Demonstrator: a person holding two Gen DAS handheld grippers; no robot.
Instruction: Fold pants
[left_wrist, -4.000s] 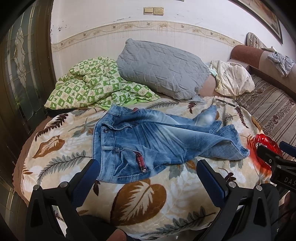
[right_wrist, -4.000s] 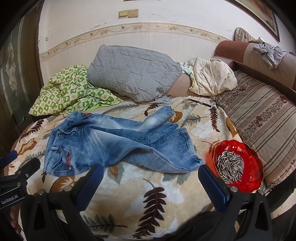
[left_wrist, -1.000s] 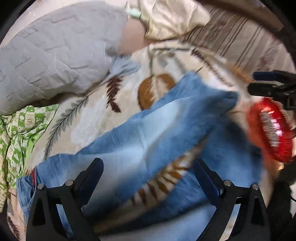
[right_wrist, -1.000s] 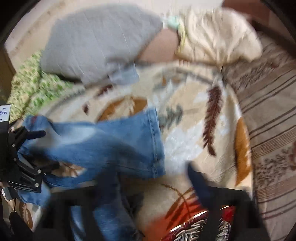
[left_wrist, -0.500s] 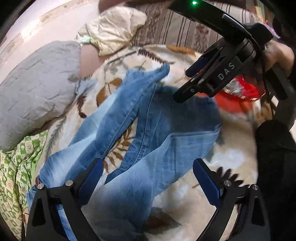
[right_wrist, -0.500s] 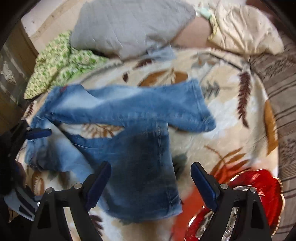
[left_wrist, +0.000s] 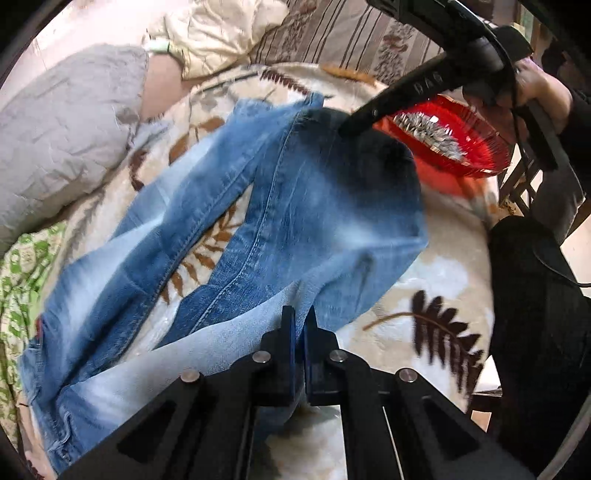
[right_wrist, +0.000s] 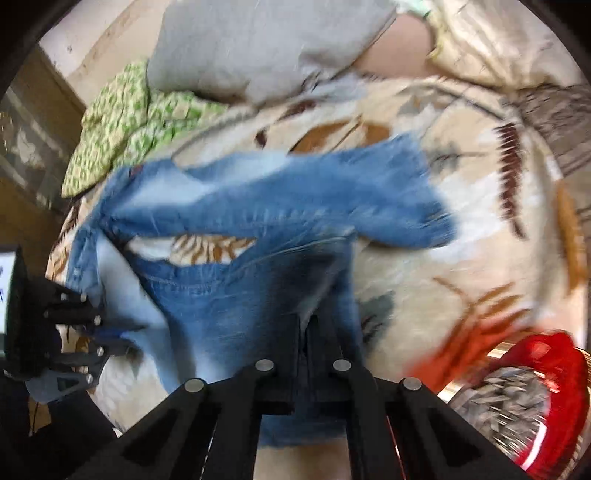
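Now both grippers clamped on blue jeans (left_wrist: 303, 206) spread across leaf-print blanket (left_wrist: 436, 295), left gripper (left_wrist: 298, 321) pinching pale leg fabric, right gripper (right_wrist: 306, 325) nipping darker hem, red bowl (right_wrist: 532, 398) of seeds beside.

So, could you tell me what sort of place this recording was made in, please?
Most likely a bedroom at home: the jeans lie on a bed covered by a leaf-print blanket, with a grey quilted pillow and a crumpled green checked quilt at its far side.
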